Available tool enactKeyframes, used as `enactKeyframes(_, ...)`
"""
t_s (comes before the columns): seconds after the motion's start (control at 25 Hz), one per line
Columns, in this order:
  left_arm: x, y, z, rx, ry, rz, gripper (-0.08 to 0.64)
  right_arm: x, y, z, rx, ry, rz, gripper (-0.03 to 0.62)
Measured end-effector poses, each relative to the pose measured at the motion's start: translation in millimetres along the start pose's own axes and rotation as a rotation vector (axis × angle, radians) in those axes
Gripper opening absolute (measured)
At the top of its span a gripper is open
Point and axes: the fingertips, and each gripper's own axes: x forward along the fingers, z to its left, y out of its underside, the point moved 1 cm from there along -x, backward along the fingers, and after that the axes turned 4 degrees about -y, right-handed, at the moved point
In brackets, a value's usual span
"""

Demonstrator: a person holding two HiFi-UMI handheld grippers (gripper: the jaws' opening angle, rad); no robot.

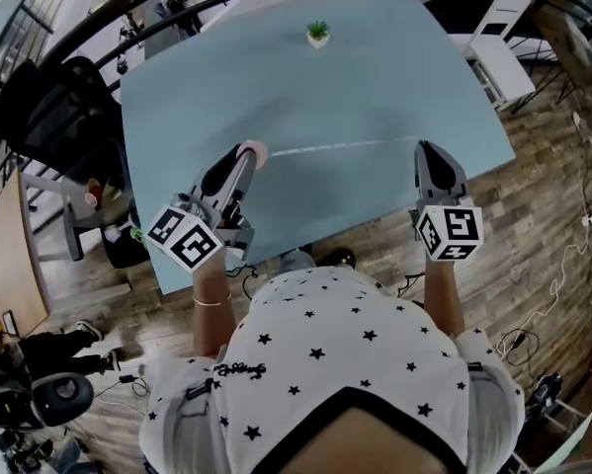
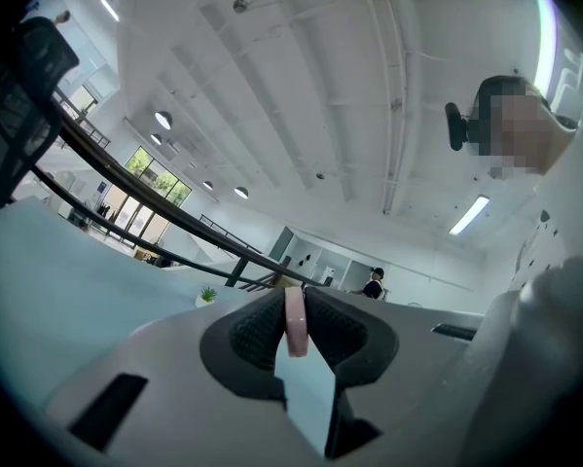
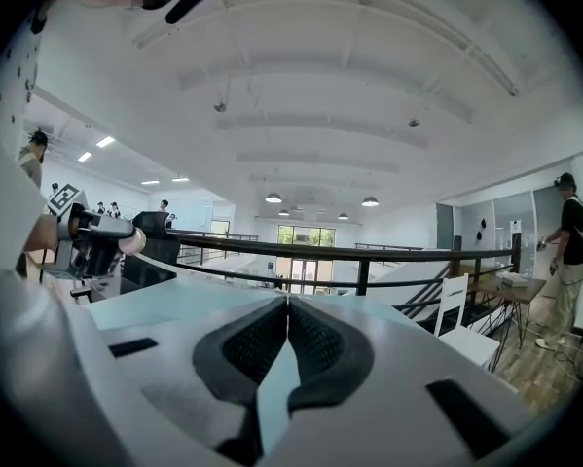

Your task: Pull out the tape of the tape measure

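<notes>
The table lies open — tape spans its near side, potted plant far back.

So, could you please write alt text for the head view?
From above: the left gripper clamps a pink tape measure and the right gripper pinches its thin white tape, drawn out between them over a pale blue table.

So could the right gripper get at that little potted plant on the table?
Probably not as things stand. Nothing on the table blocks the way, but the potted plant sits near the far edge, and the right gripper is shut on the tape. It would have to let go.
</notes>
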Motion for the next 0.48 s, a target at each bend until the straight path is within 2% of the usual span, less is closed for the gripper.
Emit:
enactKeyframes(0.32,4,15,4,0.134,-0.055,0.062,0.086,-2,-9,3,0.042,-0.019,-0.037,0.003)
enactKeyframes(0.48,4,16,5,0.145,-0.06,0.062,0.086,-2,-11,5,0.051,-0.029,-0.053,0.003)
